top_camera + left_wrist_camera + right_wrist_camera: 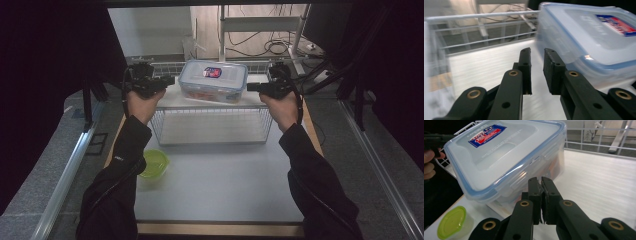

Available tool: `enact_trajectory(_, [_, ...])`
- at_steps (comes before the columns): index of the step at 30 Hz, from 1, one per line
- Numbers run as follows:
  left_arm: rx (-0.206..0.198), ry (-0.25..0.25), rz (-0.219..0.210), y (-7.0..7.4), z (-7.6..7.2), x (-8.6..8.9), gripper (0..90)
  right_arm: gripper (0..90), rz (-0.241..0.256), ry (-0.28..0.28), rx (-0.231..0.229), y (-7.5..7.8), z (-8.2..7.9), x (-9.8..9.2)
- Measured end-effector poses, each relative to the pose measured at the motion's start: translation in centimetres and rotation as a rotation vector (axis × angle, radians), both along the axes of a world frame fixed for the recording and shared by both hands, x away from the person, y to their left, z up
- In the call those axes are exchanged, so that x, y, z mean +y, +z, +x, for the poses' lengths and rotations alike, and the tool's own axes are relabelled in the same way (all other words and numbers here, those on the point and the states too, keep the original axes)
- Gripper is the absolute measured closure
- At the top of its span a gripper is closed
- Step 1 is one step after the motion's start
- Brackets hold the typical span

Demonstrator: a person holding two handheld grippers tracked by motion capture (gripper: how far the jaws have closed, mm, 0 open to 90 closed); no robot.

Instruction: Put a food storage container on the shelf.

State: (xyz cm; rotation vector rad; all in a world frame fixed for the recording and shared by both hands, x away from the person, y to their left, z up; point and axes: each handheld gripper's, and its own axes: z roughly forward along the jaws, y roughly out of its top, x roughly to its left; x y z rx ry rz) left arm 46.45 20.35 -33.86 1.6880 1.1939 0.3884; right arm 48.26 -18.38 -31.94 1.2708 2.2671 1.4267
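Centrally, a clear plastic food container (pixel 213 81) w/ a blue-edged snap lid and red-blue label sits on top of a white wire rack (pixel 212 125), toward the rack's back edge, slightly askew. Reddish contents show faintly thru its wall.

Left gripper (pixel 165 81) hovers just beside the container's left end; in the left gripper view its jaws stand a little apart w/ nothing between them, container wall (pixel 584 37) near the right jaw but not touching. Right gripper (pixel 252 86) is just beside the container's right end; in the right gripper view its jaws are pressed nearly together, empty, tips close to a side latch of the container (pixel 506 160). Both flank it at lid height, prob. to work the latches or steady it from both ends.

Room: a low wire rail (pixel 481 27) runs behind the container, so little space rearward; the rack's white top (pixel 599 177) is open to the container's right and front. A small tub w/ lime-green lid (pixel 153 163) stands on the table (pixel 220 185) below and left of the container, well apart.
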Motion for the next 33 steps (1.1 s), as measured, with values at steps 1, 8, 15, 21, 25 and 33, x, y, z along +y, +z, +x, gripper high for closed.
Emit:
enact_trajectory(1, [0.012,-0.009,-0.003,0.0,0.0,-0.3,77.1,87.0,0.005,0.002,0.004,-0.1,0.1,0.1])
enact_trajectory(8, [0.032,-0.02,0.051,-0.6,-0.4,-1.2,79.8,89.4,0.004,-0.036,0.011,-0.2,1.2,0.6])
enact_trajectory(15, [0.025,-0.046,0.035,-1.0,-1.4,-1.0,77.9,88.9,-0.029,-0.071,0.014,0.0,2.5,1.6])
enact_trajectory(21, [-0.043,-0.077,0.065,-1.0,-4.3,-0.1,65.8,78.4,-0.056,-0.069,-0.039,0.0,1.7,1.2])
enact_trajectory(25, [-0.049,-0.096,0.042,-0.7,-5.6,1.0,54.5,68.7,-0.073,-0.029,-0.071,0.3,0.2,0.3])
enact_trajectory(33, [-0.163,-0.073,0.138,2.4,-7.0,-0.5,38.0,58.9,-0.169,-0.058,-0.108,1.6,0.0,0.8])
